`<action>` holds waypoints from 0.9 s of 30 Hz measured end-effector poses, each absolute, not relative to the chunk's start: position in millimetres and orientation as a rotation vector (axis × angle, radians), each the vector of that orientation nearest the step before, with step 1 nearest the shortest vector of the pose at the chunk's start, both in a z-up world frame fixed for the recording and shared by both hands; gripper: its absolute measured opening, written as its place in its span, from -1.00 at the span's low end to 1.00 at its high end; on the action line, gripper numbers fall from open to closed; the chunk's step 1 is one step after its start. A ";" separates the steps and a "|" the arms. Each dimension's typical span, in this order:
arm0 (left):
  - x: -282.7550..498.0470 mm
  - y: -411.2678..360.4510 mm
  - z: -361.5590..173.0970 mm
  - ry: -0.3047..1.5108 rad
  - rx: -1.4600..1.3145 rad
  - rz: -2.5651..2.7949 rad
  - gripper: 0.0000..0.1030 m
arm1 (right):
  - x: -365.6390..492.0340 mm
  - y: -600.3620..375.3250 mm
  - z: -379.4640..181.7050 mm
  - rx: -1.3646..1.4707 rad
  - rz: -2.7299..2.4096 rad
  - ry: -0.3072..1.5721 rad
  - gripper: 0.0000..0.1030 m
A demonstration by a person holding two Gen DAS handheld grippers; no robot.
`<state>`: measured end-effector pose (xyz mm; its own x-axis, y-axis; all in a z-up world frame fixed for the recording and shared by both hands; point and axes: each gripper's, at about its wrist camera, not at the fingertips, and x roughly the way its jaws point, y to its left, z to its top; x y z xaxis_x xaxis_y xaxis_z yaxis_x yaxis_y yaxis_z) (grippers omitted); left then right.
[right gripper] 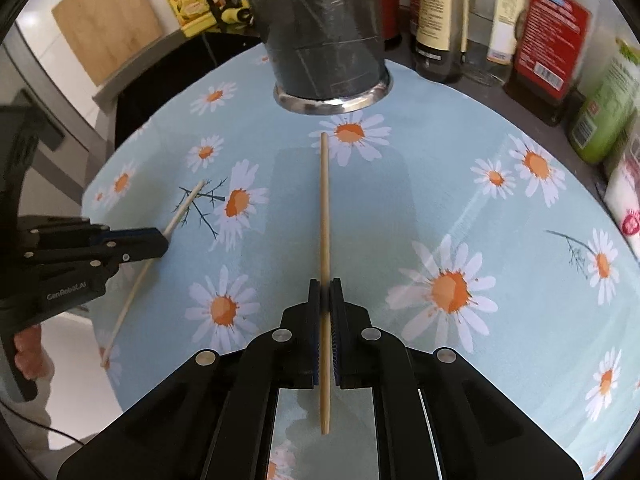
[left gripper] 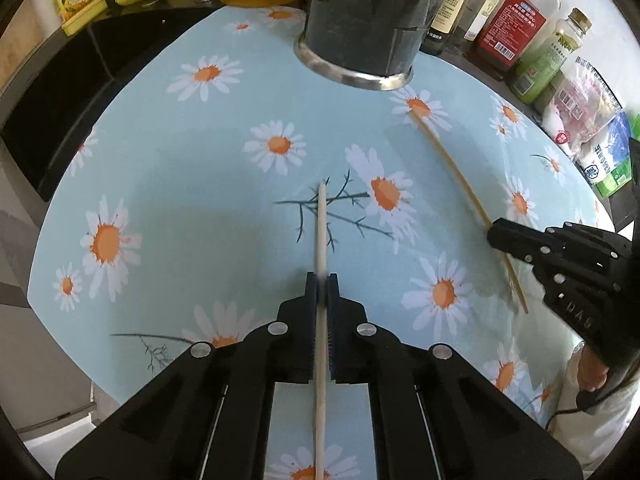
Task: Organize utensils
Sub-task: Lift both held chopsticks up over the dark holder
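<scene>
Daisy-print cloth [left gripper: 180, 184] covers the kitchen counter; each gripper [left gripper: 322, 280] [right gripper: 325, 284] clamps one chopstick [left gripper: 320, 232] [right gripper: 324, 200].

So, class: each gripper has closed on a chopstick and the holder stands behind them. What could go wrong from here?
1. The left gripper holds the pale chopstick near its middle; the thin stick may pivot or slip when lifted.
2. The right gripper and the tan chopstick: same risk.
3. Either long stick could strike the holder wall and nudge it toward the bottles.
</scene>
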<state>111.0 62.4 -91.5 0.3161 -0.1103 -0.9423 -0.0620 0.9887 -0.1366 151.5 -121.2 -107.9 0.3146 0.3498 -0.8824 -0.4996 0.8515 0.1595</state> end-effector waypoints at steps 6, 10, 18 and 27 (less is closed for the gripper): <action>106.2 74.1 -85.9 1.235 -0.140 0.035 -0.90 | 148.3 -138.3 -94.3 -0.102 0.592 1.077 -0.91; 107.0 84.2 -74.2 1.202 -0.138 0.070 -0.90 | 146.5 -143.9 -84.2 -0.115 0.584 1.039 -0.91; 118.8 95.1 -44.0 1.129 -0.133 0.099 -0.90 | 149.4 -154.2 -53.0 -0.131 0.582 0.961 -0.91; 148.6 94.4 11.0 1.021 -0.069 0.089 -0.90 | 160.5 -152.5 5.1 -0.138 0.562 0.837 -0.91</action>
